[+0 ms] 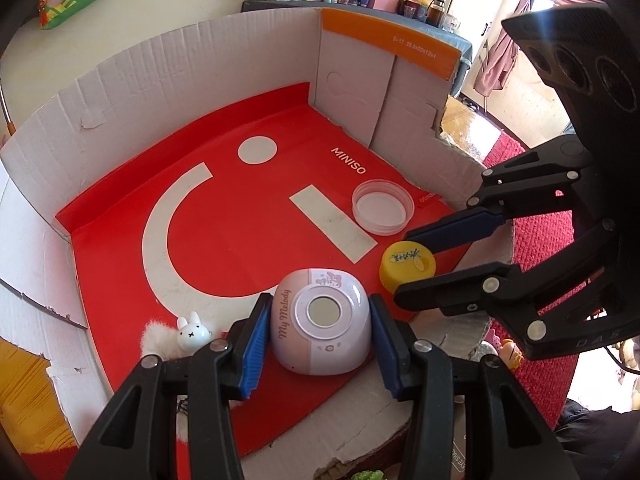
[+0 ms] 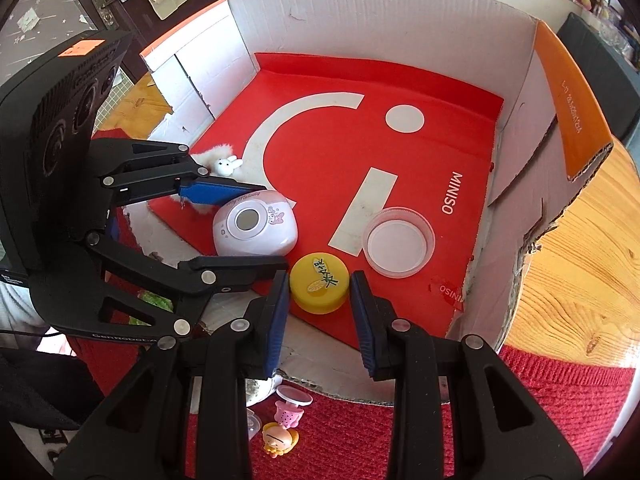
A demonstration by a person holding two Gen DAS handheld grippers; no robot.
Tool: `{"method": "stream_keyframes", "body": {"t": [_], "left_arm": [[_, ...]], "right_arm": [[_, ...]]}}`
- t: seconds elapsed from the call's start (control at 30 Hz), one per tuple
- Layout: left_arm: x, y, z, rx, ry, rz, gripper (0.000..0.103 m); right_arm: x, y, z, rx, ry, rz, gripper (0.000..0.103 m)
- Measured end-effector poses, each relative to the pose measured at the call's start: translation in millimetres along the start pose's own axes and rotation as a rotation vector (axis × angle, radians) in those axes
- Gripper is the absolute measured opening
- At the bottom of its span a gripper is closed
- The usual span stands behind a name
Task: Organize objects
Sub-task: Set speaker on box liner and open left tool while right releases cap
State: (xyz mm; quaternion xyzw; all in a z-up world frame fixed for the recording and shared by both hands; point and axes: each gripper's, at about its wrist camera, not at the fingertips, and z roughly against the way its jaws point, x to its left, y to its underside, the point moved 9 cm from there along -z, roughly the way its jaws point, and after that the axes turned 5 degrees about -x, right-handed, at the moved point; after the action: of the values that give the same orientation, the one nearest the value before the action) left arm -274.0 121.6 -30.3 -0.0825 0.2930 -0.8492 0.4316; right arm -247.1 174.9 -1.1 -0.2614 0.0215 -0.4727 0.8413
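Red knitted cloth (image 2: 560, 400) covers the bottom of the right wrist view, where small toy figures (image 2: 280, 432) lie partly hidden behind the gripper fingers. Above it sits a cut-down cardboard box (image 1: 160, 80) with a red floor. In the left wrist view's lower centre, the left gripper (image 1: 318, 332) straddles a pink My Melody case (image 1: 320, 320), pads just beside its sides; contact is hard to judge. The right gripper (image 2: 320, 300) likewise brackets a yellow cap (image 2: 319, 288), narrowly parted. Farther up-right lies a clear lid (image 2: 400, 240). A white bunny figure (image 1: 192, 334) is half cut off by the left fingers.
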Motion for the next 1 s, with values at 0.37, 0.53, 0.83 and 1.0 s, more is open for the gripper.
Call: {"method": "stream_keyframes", "body": {"t": [0.37,0.53,0.83,1.0], "left_arm": [[-1,-1,-6,0.022,-0.001,-0.019,0.049],[-1,0,-6,0.027,0.001,-0.019,0.049],[-1,1,-6,0.028,0.001,-0.02,0.049],[-1,2,-6,0.029,0.0,-0.021,0.049]], "right_arm": [[6,5,-5,0.051,-0.002,0.001,0.03],[7,7,-4,0.054,0.0,0.003,0.03],[7,12,-1,0.058,-0.002,0.004,0.03],[7,14,-1,0.059,-0.002,0.005,0.03]]}}
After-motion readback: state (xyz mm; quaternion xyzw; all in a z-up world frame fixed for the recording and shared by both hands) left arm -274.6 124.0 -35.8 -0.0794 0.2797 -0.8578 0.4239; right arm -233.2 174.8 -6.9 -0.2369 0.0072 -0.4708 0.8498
